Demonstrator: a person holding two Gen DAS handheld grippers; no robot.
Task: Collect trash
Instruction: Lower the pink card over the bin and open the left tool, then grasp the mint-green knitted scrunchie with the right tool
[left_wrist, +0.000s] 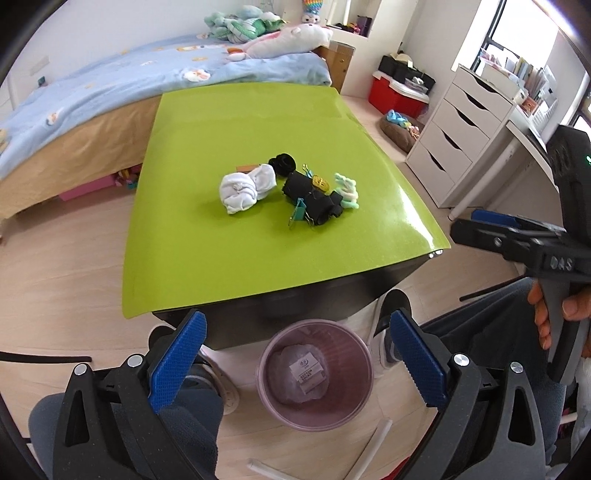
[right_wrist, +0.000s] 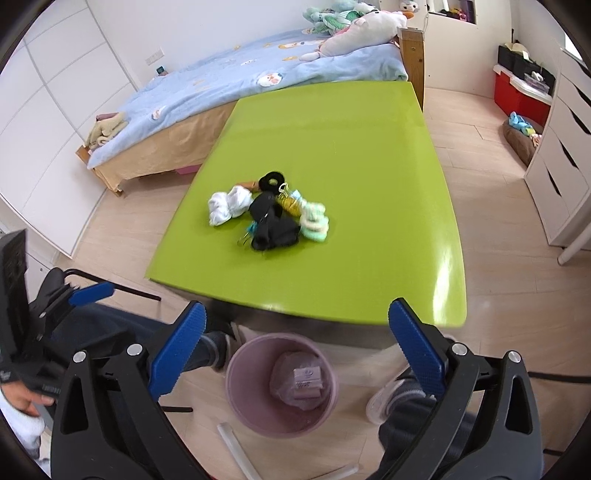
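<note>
The left tool (left_wrist: 295, 360) is hanging over the floor at the near edge of the green counter (left_wrist: 221, 258), tilted steeply down, its blue pads (left_wrist: 177, 363) standing wide apart with nothing between them. The right tool (right_wrist: 295, 360) is doing the same beside it, its own pads (right_wrist: 417, 350) spread just as wide and gripping nothing.

Below both, a pink bin (left_wrist: 314, 373) is standing upright on the floor, its open mouth facing up, just in front of the counter's near edge and between the person's feet. Inside it a crumpled clear wrapper with a white label (left_wrist: 309, 371) is lying flat on the bottom; in the left wrist view the label is sitting a little askew, its longer side running roughly up the frame.

On the counter, well apart from the bin, a small pile is lying near the middle: a bundle of white socks (left_wrist: 245, 188) on the left end, black fabric (left_wrist: 312, 201) stretching diagonally down to the right, a black ring (left_wrist: 282, 162) behind it, a teal binder clip (left_wrist: 297, 210) at the near side, a yellow item (left_wrist: 320, 181), and pale green loops (left_wrist: 347, 192) at the right end. The pile's long axis is running left to right across the counter.

Two pale sticks (left_wrist: 369, 448) are lying on the floor near the bin.
</note>
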